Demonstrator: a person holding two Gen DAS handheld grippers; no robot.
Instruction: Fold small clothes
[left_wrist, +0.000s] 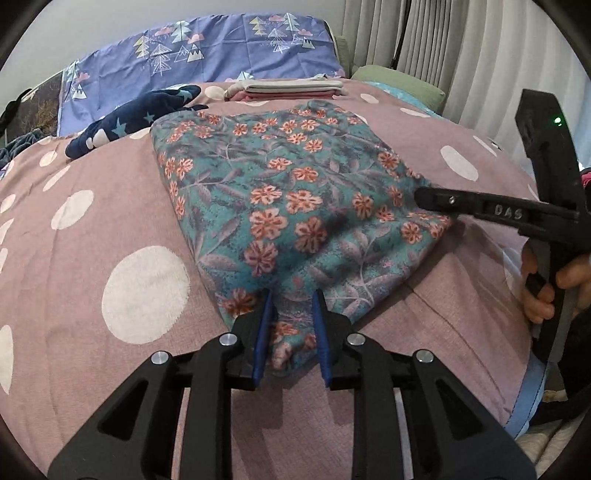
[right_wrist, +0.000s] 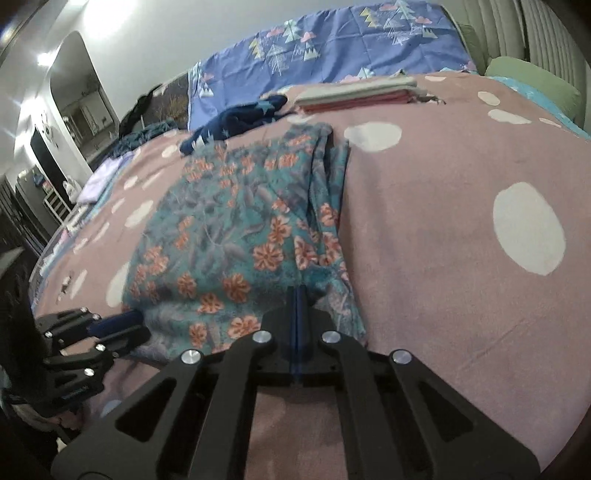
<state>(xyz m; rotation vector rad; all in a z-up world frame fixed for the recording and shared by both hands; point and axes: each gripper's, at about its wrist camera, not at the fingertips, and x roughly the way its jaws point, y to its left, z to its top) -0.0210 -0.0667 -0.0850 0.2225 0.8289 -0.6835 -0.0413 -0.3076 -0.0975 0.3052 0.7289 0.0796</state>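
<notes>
My left gripper (left_wrist: 293, 332): blue pads clamped on a bunched near edge of the floral garment (left_wrist: 280, 184).
My right gripper (right_wrist: 298, 314): pads together, pinching the garment's near right corner.
Writing: "DAS" embossed on its finger.
Garment: folded, on the dotted mauve blanket (left_wrist: 110, 221).

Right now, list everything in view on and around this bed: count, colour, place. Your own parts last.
Floral garment: one, teal with orange flowers, partly folded, centre of bedspread.
Bedspread: one, mauve with white dots, covering the bed.
Star-print garment: one, navy, crumpled beyond the floral one.
Folded stack: one pile, cream over pink, far end of bed.
Tree-print sheet: one, blue-violet, against the wall.
Green cushion: one, far right by the curtains.
Curtains: grey, right edge.
Left gripper: black, blue pads, closed on the garment's near edge.
Right gripper: black, jaws shut at the garment's right near corner.
Hand: one, on the right gripper's handle.
</notes>
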